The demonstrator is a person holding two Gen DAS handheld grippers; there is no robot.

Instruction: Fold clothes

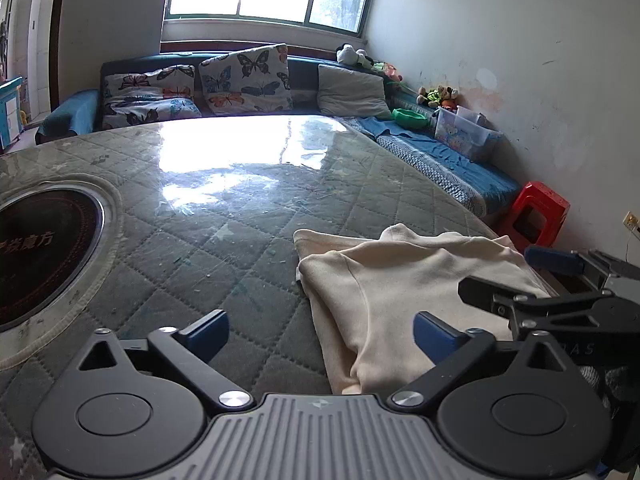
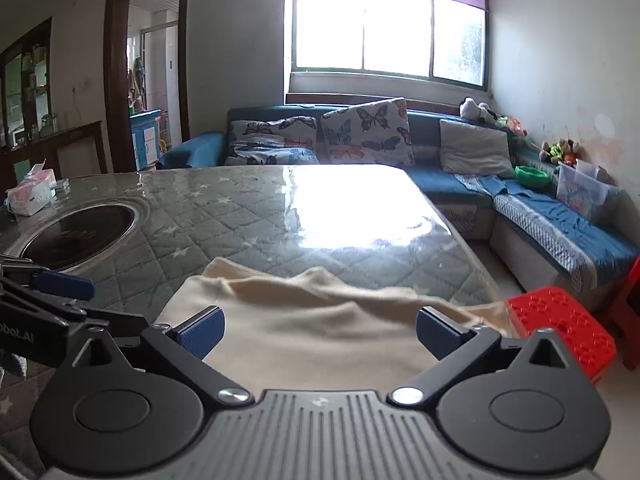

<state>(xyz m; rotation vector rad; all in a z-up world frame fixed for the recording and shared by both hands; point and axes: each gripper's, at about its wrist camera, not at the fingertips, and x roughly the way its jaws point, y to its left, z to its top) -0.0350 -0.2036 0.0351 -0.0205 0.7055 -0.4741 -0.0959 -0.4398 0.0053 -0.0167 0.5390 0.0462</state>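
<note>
A cream garment point(image 1: 400, 280) lies folded over on the quilted green table top point(image 1: 224, 216), near the table's right edge; it also shows in the right wrist view point(image 2: 320, 320). My left gripper point(image 1: 320, 332) is open and empty, hovering over the garment's near left edge. My right gripper point(image 2: 318, 330) is open and empty, just above the garment's near part. The right gripper also shows at the right of the left wrist view point(image 1: 532, 276), and the left gripper shows at the left of the right wrist view point(image 2: 60, 284).
A round black hotplate point(image 1: 44, 248) is set in the table at left. A tissue box point(image 2: 32, 192) stands at the far left. A red plastic stool point(image 2: 560, 328) stands beside the table's right edge. A sofa with cushions point(image 2: 360, 136) runs behind.
</note>
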